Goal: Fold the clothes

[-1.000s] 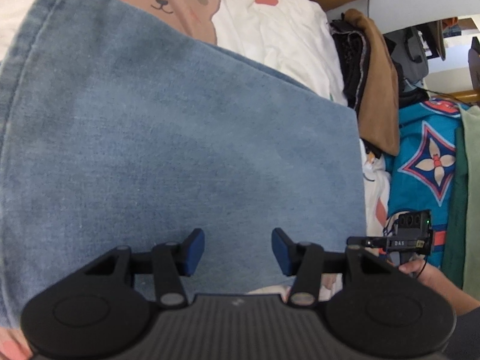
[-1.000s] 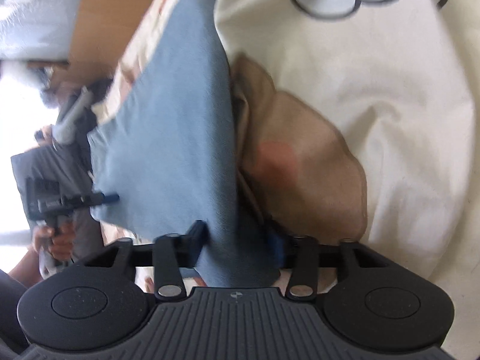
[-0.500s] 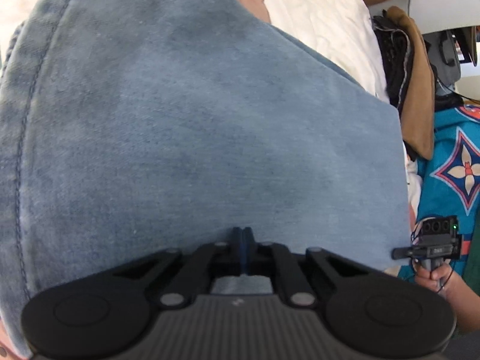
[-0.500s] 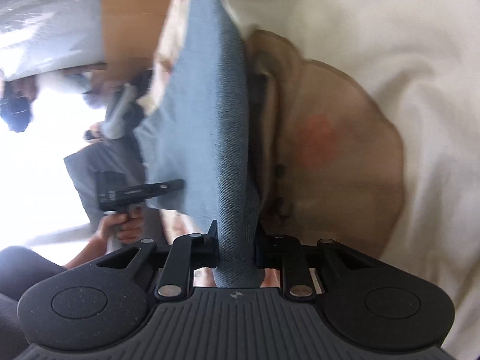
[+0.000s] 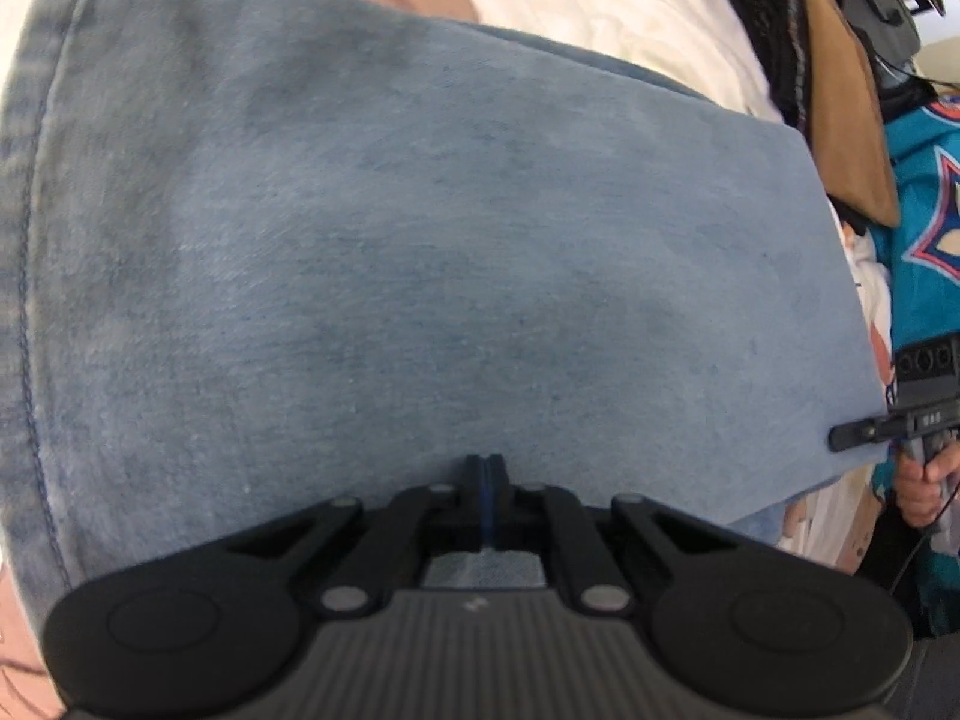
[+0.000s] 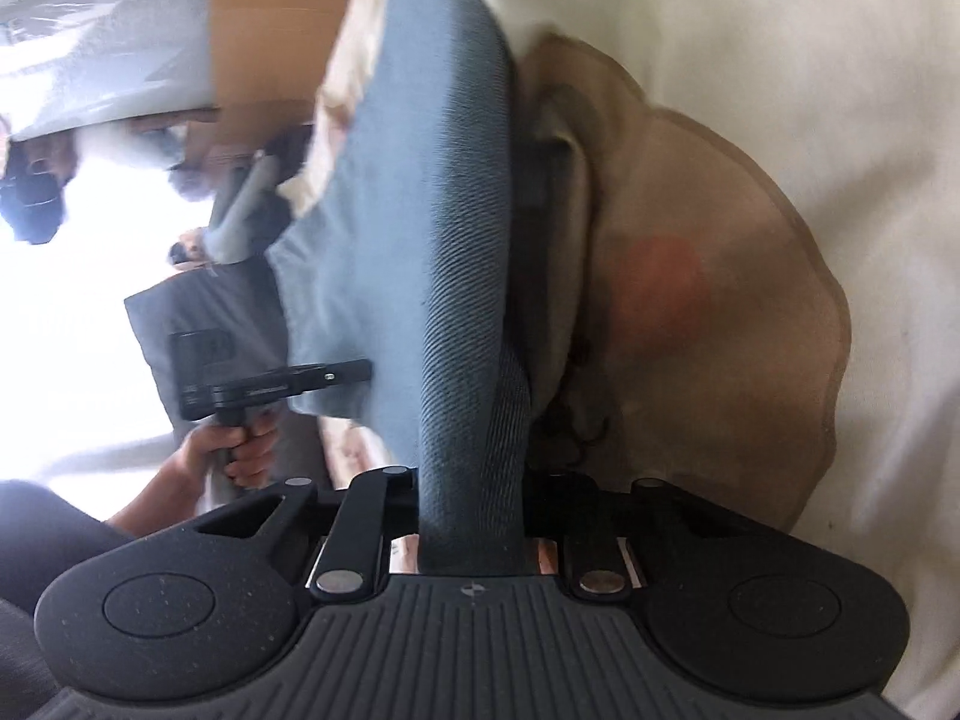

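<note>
Already both grasps look set: the left hand-held gripper is pinched fully closed at the near edge of the faded blue denim garment, which lies spread over the cream bear-print bedspread. The right hand-held gripper, whose jaws have just been closing, clamps a thick bunched edge of that denim. Judging by the flat cloth, the fold itself remains undone.
</note>
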Available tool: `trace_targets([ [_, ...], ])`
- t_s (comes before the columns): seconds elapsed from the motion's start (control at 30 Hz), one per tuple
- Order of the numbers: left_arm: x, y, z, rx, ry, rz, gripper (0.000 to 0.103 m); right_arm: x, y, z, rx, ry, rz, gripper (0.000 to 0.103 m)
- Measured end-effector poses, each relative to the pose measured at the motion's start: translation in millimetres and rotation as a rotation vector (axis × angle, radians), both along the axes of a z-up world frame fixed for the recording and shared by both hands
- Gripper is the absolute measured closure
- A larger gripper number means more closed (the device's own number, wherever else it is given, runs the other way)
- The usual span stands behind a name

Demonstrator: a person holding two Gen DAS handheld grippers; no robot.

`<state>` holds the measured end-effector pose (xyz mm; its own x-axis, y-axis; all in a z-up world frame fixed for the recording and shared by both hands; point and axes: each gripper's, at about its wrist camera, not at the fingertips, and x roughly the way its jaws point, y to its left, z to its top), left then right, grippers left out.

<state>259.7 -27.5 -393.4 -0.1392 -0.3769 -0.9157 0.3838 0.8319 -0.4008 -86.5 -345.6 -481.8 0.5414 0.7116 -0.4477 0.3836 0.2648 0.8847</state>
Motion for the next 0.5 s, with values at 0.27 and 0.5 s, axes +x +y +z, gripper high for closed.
trace_targets([
  [0.27,-6.8,-12.6,27.6,-0.107,-0.007,-0.04,0.09,12.9,-5.1,36.3,-0.045,0.011,0.049,0.083],
  [0.5,-3.8,-38.7,26.0,-0.202,-0.015,-0.027,0.088,19.4,-9.7,73.5,-0.063,-0.05,0.059,0.083],
])
